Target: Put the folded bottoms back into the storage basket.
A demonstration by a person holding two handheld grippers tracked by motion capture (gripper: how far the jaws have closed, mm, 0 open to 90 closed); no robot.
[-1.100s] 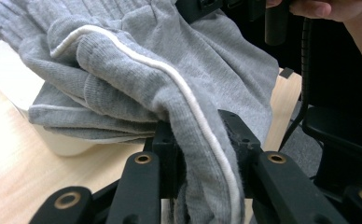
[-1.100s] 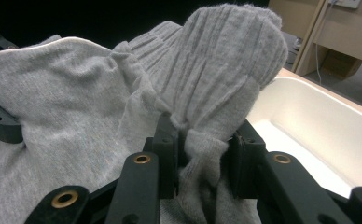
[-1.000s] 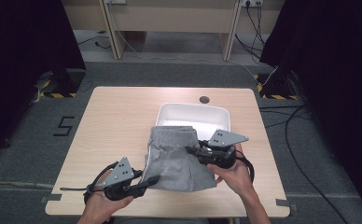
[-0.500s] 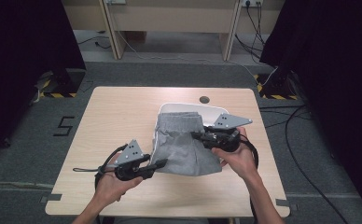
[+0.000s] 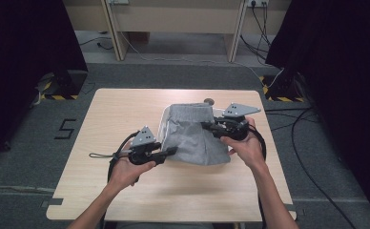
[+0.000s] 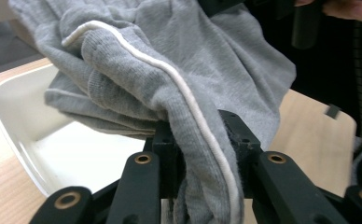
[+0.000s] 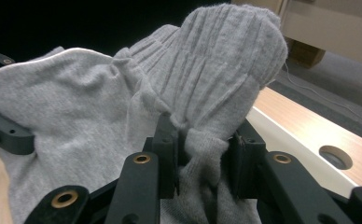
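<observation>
Left tongs [image 5: 172, 151] clamped on the piped side edge of the grey shorts [image 5: 192, 136]; right tongs [image 5: 206, 125] clamped on the ribbed waistband. Shorts hang spread between both tongs, raised over the white tray [image 5: 162, 128] on the worktop [image 5: 121, 114], lower hem near the worktop surface.

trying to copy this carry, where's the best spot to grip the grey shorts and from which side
Grip the grey shorts at opposite side edges, coming in level from each side. The left gripper pinches the white-piped seam, the right gripper the ribbed waistband; those thick folded edges fill the jaws.
</observation>
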